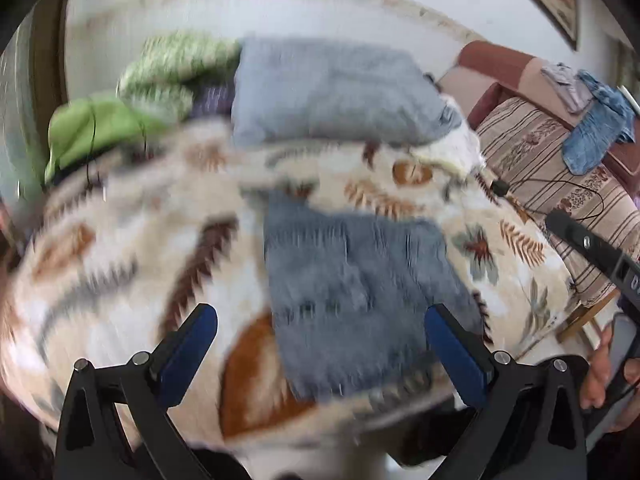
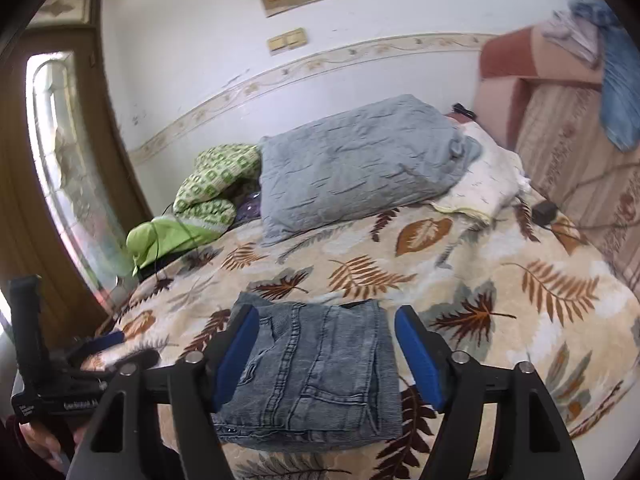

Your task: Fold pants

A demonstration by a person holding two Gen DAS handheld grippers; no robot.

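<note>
The grey-blue jeans [image 2: 316, 372] lie folded into a compact rectangle on the leaf-patterned blanket [image 2: 480, 272], near the bed's front edge. In the blurred left wrist view they show as a grey patch [image 1: 360, 292]. My right gripper [image 2: 326, 316] is open, its blue pads on either side of the jeans and above them, holding nothing. My left gripper [image 1: 320, 312] is open and empty, raised over the jeans. The left gripper's body also shows at the left of the right wrist view [image 2: 60, 364].
A grey pillow [image 2: 360, 160] and green patterned bedding [image 2: 212, 184] lie at the head of the bed by the wall. A striped sofa [image 2: 572, 152] with blue cloth [image 2: 620, 92] stands at right. A door [image 2: 60, 160] is at left. A black cable [image 1: 568, 192] runs near the bed's right side.
</note>
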